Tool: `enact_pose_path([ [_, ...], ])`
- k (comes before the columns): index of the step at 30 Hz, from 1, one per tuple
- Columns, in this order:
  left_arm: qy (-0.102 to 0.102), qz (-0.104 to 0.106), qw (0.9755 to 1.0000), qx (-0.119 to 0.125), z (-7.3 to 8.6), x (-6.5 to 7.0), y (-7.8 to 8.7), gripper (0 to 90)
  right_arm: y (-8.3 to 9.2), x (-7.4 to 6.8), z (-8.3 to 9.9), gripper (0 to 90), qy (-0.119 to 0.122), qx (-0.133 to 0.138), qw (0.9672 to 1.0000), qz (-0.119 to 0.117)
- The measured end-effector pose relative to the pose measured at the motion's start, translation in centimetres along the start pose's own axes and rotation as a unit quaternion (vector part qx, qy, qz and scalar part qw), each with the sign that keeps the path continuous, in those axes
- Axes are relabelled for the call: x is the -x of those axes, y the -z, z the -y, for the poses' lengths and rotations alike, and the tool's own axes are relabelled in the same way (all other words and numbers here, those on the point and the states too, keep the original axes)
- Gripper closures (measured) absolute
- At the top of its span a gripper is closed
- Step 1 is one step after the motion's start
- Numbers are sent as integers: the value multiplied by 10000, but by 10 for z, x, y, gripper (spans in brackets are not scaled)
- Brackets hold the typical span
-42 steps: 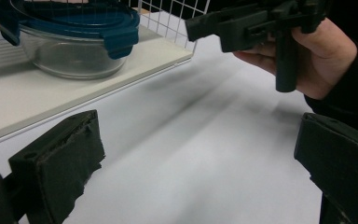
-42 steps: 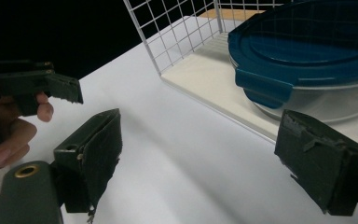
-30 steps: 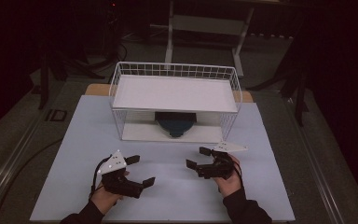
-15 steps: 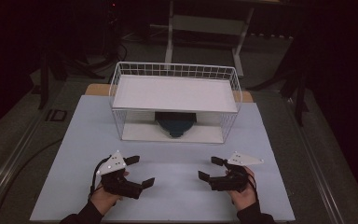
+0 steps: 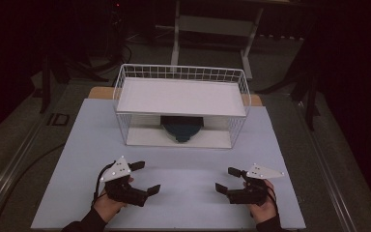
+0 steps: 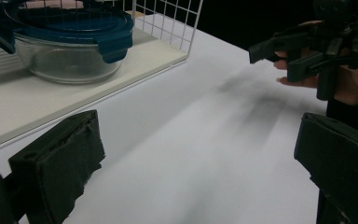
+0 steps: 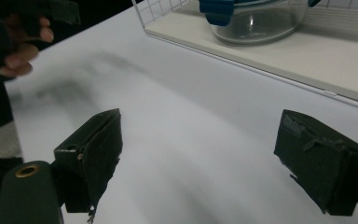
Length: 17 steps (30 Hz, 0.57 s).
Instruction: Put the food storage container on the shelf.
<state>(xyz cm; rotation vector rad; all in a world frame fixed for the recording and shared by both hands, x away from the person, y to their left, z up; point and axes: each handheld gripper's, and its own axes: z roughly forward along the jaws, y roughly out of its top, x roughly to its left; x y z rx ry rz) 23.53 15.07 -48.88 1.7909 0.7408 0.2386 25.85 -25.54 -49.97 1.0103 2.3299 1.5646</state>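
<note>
A white wire rack (image 5: pixel 181 104) stands at the back of the table, with a flat white shelf on top. Under that shelf sits a glass bowl with a blue clip lid (image 5: pixel 182 128), (image 6: pixel 60 39), (image 7: pixel 256 16). My left gripper (image 5: pixel 146 178) rests near the front left edge, open and empty, its pads (image 6: pixel 58 158) wide apart. At the front right, my right gripper (image 5: pixel 226 180) is open too, with nothing between its pads (image 7: pixel 93 149). The two grippers point toward each other. The far gripper (image 6: pixel 307 46) shows in the left gripper view.
The pale tabletop (image 5: pixel 183 164) spreads between the grippers and the rack. A metal stand (image 5: pixel 212 29) and dark floor lie behind the table. Cables (image 5: pixel 9 174) trail along the floor at the left.
My right gripper has drawn back toward the front right edge of the table. The left gripper has hardly moved.
</note>
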Motion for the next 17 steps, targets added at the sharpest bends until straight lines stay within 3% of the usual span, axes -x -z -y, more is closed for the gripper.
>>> enact_pose_path([
  [5,-7,47,10000,17,0,0,0,13,-1,11,3,151,94,-82,9999,72],
  [7,-1,48,10000,14,0,1,-1,13,-2,13,4,151,6,-89,10000,29],
  [17,23,102,9999,34,0,-1,-1,13,-3,14,5,151,-69,-105,9999,30],
])
